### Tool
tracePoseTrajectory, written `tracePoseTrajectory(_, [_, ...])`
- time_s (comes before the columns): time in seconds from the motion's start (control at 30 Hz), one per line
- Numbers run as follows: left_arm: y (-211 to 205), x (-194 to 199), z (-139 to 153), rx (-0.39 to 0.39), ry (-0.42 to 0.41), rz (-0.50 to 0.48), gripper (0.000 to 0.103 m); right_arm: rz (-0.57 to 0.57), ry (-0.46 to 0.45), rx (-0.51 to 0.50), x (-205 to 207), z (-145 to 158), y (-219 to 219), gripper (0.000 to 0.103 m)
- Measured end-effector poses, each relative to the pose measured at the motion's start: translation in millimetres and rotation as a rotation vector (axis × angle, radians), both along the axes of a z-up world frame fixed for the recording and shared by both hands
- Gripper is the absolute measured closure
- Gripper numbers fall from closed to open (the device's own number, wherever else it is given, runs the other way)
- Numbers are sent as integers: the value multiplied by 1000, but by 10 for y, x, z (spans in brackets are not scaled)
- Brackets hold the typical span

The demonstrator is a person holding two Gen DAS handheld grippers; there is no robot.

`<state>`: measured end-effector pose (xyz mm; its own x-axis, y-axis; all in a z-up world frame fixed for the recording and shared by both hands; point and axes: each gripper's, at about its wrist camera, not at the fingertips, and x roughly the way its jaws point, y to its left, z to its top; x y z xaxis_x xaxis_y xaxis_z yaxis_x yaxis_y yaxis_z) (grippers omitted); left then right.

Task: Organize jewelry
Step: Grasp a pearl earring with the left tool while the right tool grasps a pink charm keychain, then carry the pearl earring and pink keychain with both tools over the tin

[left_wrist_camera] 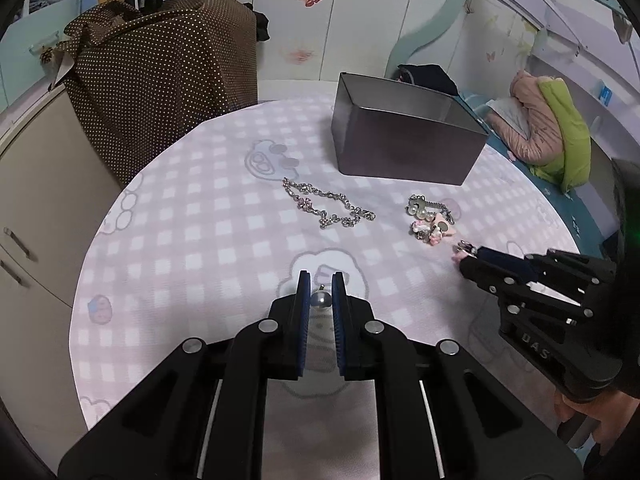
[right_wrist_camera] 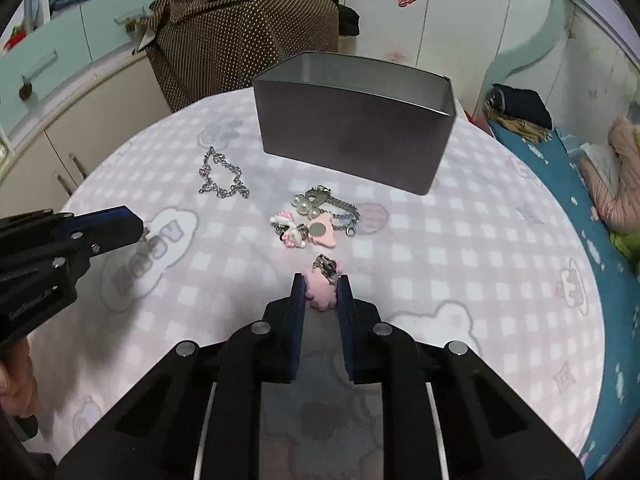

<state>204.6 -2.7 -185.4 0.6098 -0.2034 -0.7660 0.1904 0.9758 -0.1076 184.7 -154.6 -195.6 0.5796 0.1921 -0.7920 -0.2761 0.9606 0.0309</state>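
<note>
My left gripper is shut on a small grey pearl piece low over the checked cloth. The same gripper enters the right wrist view from the left. My right gripper is shut on a pink charm with a metal clip; it shows at the right of the left wrist view. A silver chain bracelet lies loose on the cloth. A cluster of pearl and pink charms lies in front of the open grey metal box.
The round table wears a pink checked cloth. A brown dotted bag stands behind it on a cabinet. A bed with pink and green clothing lies to the right. A hand holds the left gripper.
</note>
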Motion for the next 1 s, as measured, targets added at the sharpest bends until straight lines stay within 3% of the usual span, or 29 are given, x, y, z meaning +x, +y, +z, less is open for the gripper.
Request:
tracePoseTrajectory(0.27, [3, 1, 63, -7, -13, -5, 92, -31, 2, 135, -43, 159, -252, 89])
tracePoseTrajectory(0.5, [-41, 23, 258, -18, -55, -20, 92, -15, -59, 145, -45, 470, -258, 89])
tracePoseTrajectory(1.0, [-178, 336, 1242, -34, -279, -41, 92, 0, -273, 124, 314, 1437, -299, 89])
